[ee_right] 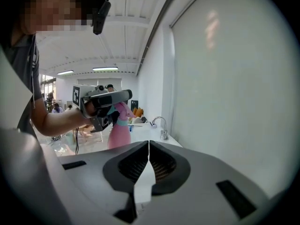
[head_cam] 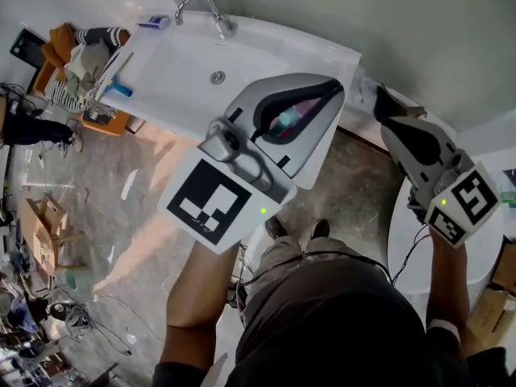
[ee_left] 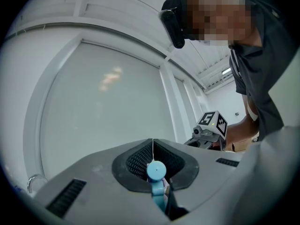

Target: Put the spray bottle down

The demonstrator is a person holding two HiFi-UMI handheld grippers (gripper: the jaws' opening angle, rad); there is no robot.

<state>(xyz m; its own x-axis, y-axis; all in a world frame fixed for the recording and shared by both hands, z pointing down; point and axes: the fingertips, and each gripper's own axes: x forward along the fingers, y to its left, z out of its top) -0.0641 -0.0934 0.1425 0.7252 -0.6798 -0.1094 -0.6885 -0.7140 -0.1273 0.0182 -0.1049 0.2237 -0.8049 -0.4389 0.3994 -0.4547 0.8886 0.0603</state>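
Note:
In the head view my left gripper [head_cam: 333, 89] is raised over the corner of a white sink counter [head_cam: 322, 55] and is shut on the spray bottle [head_cam: 289, 118]. The bottle's pink body and teal collar show between the jaws. The left gripper view has the bottle's blue nozzle [ee_left: 155, 171] sitting between the closed jaws of that gripper [ee_left: 153, 143]. From the right gripper view, the pink bottle [ee_right: 119, 131] hangs below the left gripper [ee_right: 102, 103]. My right gripper [head_cam: 379, 97] is at the right; its jaws meet at the tip [ee_right: 149, 143], and I see nothing held in them.
A white basin [head_cam: 173, 71] with a chrome faucet [head_cam: 211, 10] lies ahead, with a blue item [head_cam: 121, 89] on its left rim. A chair piled with clothes [head_cam: 81, 55] stands at the left. A white rounded surface [head_cam: 401, 240] is under the right hand.

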